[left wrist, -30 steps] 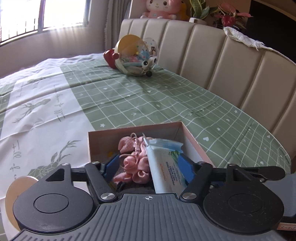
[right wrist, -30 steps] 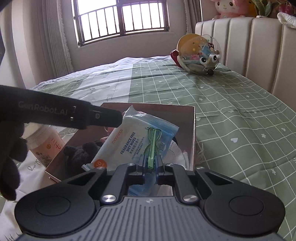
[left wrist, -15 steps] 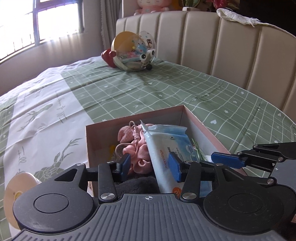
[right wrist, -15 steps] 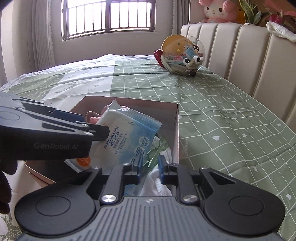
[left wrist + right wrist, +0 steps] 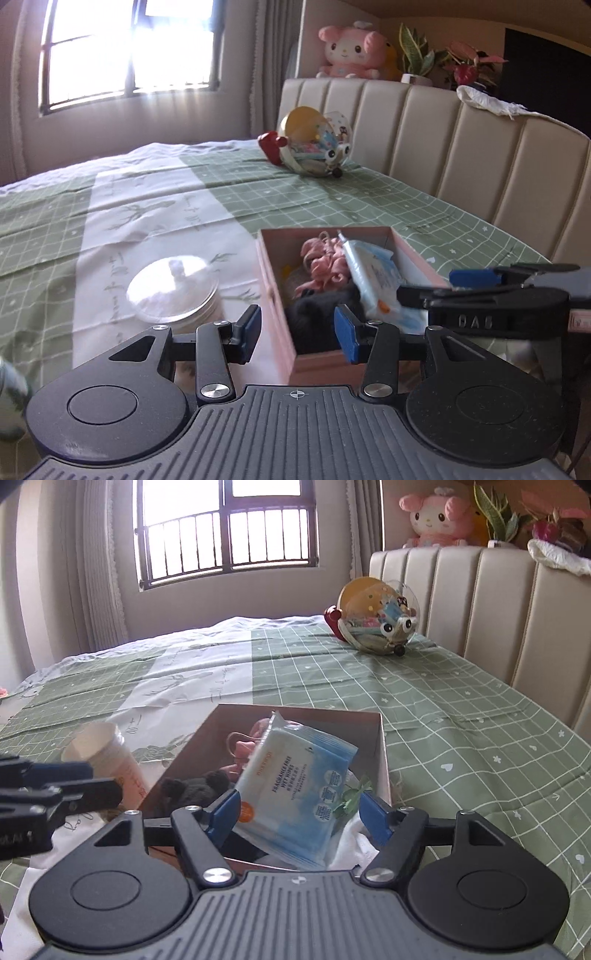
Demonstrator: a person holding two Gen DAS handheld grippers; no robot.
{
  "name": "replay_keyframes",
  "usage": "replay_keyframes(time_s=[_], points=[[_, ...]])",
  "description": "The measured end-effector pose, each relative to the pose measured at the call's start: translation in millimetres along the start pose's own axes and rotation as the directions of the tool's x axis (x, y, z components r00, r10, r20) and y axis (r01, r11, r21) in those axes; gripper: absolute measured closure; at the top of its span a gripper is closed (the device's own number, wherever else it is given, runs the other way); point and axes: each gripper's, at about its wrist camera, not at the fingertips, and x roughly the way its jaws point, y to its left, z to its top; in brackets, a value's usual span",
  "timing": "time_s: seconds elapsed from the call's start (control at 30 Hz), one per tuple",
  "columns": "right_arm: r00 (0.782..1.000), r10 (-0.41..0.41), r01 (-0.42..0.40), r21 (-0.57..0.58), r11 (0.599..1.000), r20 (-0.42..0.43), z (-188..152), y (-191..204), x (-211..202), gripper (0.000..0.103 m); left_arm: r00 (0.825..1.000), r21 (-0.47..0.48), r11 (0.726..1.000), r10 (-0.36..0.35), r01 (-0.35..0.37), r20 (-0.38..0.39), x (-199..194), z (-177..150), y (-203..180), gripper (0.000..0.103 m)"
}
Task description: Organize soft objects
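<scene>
A pink cardboard box (image 5: pixel 275 295) (image 5: pixel 384 753) sits on the green checked bedspread. It holds a blue-white wet wipes pack (image 5: pixel 295 794) (image 5: pixel 373 277), a pink soft toy (image 5: pixel 325 262), a black plush (image 5: pixel 317 317) (image 5: pixel 195 786) and a small green clip (image 5: pixel 351 797). My left gripper (image 5: pixel 297 332) is open and empty, raised over the box's near left corner. My right gripper (image 5: pixel 297 812) is open and empty just above the wipes pack; it also shows in the left wrist view (image 5: pixel 476 280).
A round lidded tub (image 5: pixel 173 291) stands left of the box; it shows as a paper cup in the right wrist view (image 5: pixel 107 753). A clear toy ball (image 5: pixel 314 142) lies far back by the padded headboard (image 5: pixel 461 147). A pink plush (image 5: pixel 436 517) sits on the headboard ledge.
My right gripper opened and let go of the green clip, which now lies in the box. Both grippers pulled back and up from the box. The left gripper shifted left.
</scene>
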Motion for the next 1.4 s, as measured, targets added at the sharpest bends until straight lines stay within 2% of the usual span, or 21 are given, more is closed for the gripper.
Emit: replay_keyframes(time_s=[0.17, 0.3, 0.43, 0.53, 0.6, 0.67, 0.73, 0.83, 1.07, 1.27, 1.4], points=[[0.999, 0.025, -0.022, -0.082, 0.996, 0.037, -12.8, 47.0, -29.2, 0.021, 0.997, -0.076, 0.994, 0.076, -0.078, -0.025, -46.4, -52.6, 29.8, 0.054], [0.998, 0.058, -0.053, -0.129, 0.990, 0.033, -43.7, 79.1, -46.6, 0.018, 0.986, -0.147, 0.975, 0.161, -0.164, -0.030, -77.4, -92.4, 45.8, 0.055], [0.996, 0.091, -0.093, -0.121, 0.988, -0.017, -82.0, 96.4, -50.1, 0.018, 0.970, -0.171, 0.955, 0.237, -0.242, -0.045, -91.8, -123.9, 47.2, 0.055], [0.991, 0.122, -0.128, -0.117, 0.985, -0.055, -109.4, 101.8, -47.1, 0.018, 0.968, -0.192, 0.950, 0.235, -0.248, -0.090, -92.8, -149.1, 44.4, 0.055], [0.989, 0.119, -0.129, -0.131, 0.983, -0.088, -125.5, 105.7, -40.2, 0.018, 0.967, -0.178, 0.951, 0.245, -0.253, -0.067, -92.8, -163.2, 38.1, 0.054], [0.991, 0.109, -0.120, -0.141, 0.983, -0.082, -130.6, 106.9, -41.6, 0.018, 0.961, -0.147, 0.949, 0.274, -0.278, -0.045, -91.8, -168.3, 30.7, 0.053], [0.991, 0.098, -0.109, -0.133, 0.985, -0.085, -131.0, 105.1, -42.0, 0.009, 0.959, -0.153, 0.947, 0.279, -0.282, -0.045, -90.3, -167.5, 28.4, 0.053], [0.991, 0.085, -0.098, -0.131, 0.987, -0.104, -132.9, 103.2, -39.7, 0.005, 0.954, -0.161, 0.940, 0.296, -0.300, -0.047, -84.9, -165.5, 26.1, 0.053], [0.993, 0.065, -0.079, -0.142, 0.987, -0.095, -134.9, 102.7, -39.7, 0.002, 0.934, -0.046, 0.933, 0.355, -0.357, -0.043, -77.5, -164.6, 11.4, 0.053], [0.994, 0.064, -0.075, -0.143, 0.987, -0.084, -136.2, 102.4, -40.9, 0.002, 0.944, -0.098, 0.939, 0.326, -0.330, -0.046, -78.8, -163.9, 19.3, 0.053], [0.995, 0.065, -0.076, -0.141, 0.987, -0.080, -136.6, 101.6, -41.8, 0.002, 0.943, -0.111, 0.937, 0.328, -0.332, -0.049, -78.1, -163.1, 19.4, 0.053]])
